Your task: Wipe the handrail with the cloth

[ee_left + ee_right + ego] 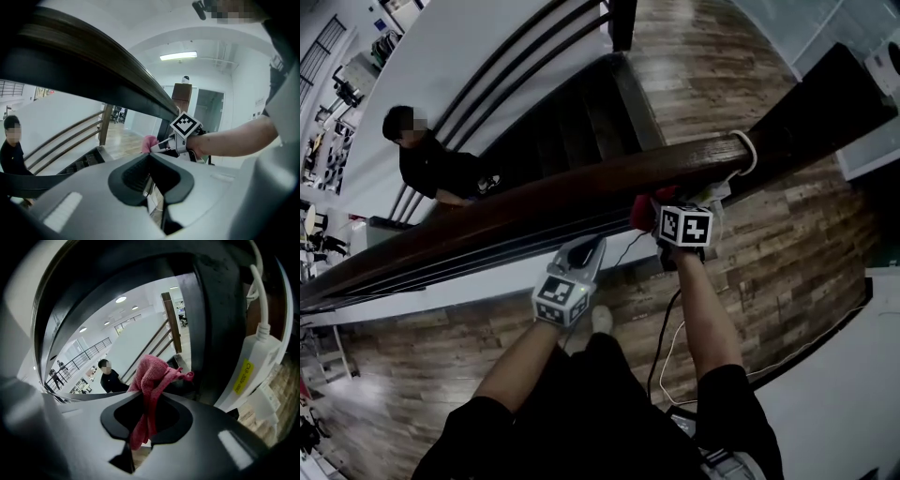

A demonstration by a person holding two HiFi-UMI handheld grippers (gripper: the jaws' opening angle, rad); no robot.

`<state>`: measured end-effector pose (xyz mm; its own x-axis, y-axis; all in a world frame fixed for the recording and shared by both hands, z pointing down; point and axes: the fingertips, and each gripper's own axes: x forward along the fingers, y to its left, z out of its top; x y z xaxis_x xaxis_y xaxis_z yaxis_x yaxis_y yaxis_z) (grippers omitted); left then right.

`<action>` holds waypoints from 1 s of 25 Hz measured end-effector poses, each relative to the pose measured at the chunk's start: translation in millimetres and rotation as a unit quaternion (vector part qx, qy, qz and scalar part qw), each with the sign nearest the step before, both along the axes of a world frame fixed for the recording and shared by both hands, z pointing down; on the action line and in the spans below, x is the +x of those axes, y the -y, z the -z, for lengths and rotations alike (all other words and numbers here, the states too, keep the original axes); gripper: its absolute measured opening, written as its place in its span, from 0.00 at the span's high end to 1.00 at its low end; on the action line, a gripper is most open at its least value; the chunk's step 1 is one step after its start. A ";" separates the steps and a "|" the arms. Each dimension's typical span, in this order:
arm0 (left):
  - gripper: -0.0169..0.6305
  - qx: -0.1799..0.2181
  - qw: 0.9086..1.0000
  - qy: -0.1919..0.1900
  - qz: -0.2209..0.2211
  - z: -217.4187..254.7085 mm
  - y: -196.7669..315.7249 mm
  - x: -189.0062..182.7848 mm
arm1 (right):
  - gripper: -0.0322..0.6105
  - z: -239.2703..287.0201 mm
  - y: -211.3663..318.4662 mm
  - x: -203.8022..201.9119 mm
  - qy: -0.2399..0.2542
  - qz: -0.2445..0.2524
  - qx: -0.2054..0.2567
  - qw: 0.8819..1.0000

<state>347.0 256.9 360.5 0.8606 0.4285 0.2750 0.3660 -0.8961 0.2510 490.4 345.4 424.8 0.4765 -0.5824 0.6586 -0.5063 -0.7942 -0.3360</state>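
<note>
reading labels first: what print is legible? (operator)
yellow label (243, 377) on the white box (255, 352): dark print, too small to read. each marker cube (685, 226): black-and-white squares only. (inspector)
cloth condition and location? (operator)
cloth (151, 380): pink-red, terry texture, bunched. it is pinched in the right tongs (145, 416), folds standing above the jaws and a tail hanging below. in the head view it sits just under the near edge of the dark brown wooden handrail (534, 202). (inspector)
left tongs? (operator)
left tongs (151, 176): pressed together, nothing between, held below the handrail. (inspector)
</note>
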 end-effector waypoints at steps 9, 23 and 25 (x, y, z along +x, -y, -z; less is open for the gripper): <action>0.97 -0.005 1.000 0.005 0.014 -9.3 -5.1 -5.4 | 0.88 -0.3 -20.8 11.8 -0.009 -0.011 0.001 1.000; 0.97 -0.025 0.994 0.012 0.103 -25.5 80.6 -75.4 | 0.88 16.1 14.3 -65.4 -0.061 -0.018 0.023 0.998; 0.97 -0.026 0.992 0.010 0.119 -26.2 105.8 -96.9 | 0.88 11.4 42.9 -97.9 -0.059 0.008 0.019 0.998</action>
